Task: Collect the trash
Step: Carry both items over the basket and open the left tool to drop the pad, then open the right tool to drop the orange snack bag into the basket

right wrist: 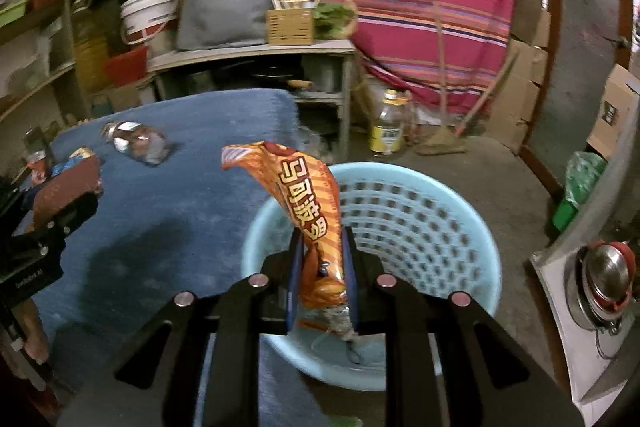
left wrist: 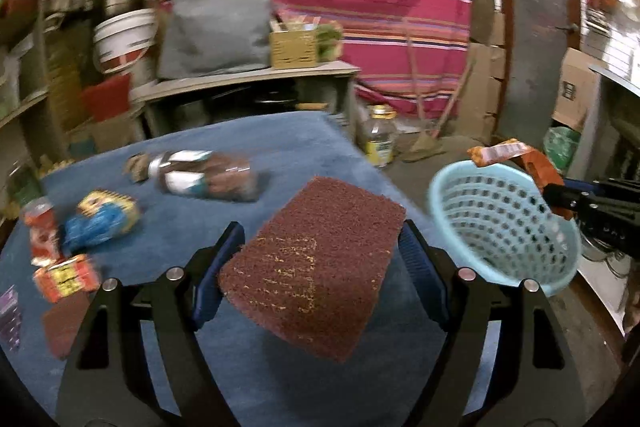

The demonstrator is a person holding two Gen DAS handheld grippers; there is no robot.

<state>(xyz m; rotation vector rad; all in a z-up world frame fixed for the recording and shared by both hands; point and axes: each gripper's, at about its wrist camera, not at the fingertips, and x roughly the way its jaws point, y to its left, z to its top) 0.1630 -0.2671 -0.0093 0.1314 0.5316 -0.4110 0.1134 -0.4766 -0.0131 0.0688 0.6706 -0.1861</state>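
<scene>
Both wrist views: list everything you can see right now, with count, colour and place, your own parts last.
scouring pad: one, maroon, held in the left hand-held gripper above the blue table
snack wrapper: one, orange, held in the right hand-held gripper over the basket
basket: one, light blue, perforated, on the floor beside the table
blue table: one, carpet-like top
crushed bottle: one, brown with label, far side of table
blue-yellow packet: one, table's left
red can: one, left edge
orange-yellow packet: one, near left edge
oil jug: one, yellowish, on the floor behind
left hand-held gripper: black, blue pads, gripping the pad
right hand-held gripper: black, clamping the wrapper
</scene>
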